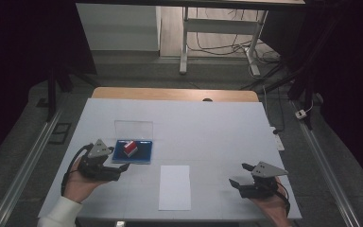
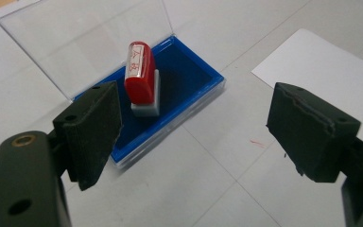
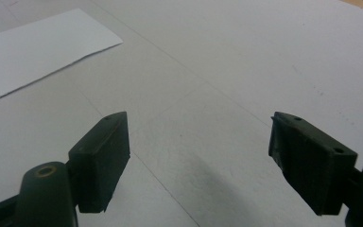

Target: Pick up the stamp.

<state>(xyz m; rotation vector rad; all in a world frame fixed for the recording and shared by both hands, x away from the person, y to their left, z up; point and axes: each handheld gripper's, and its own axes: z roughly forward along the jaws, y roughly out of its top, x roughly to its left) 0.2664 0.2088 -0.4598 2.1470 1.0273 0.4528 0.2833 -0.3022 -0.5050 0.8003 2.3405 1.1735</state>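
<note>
Now | left gripper [image 2: 194,127] gaping, empty | red stamp [image 2: 140,78] (label unreadable) upright on blue ink pad [image 2: 189,82]

— What stands around my bench [image 1: 217,123]?

— Its top is white, with a wooden edge [image 1: 175,93] showing along the far side. Beyond that edge a white metal frame [image 1: 185,40] stands on a grey floor [image 1: 137,75], with cables [image 1: 222,47] trailing under it.

— And to the sides?

— Metal rails [image 1: 26,163] run along the floor left and right of my bench. Darkness closes in past them.
</note>
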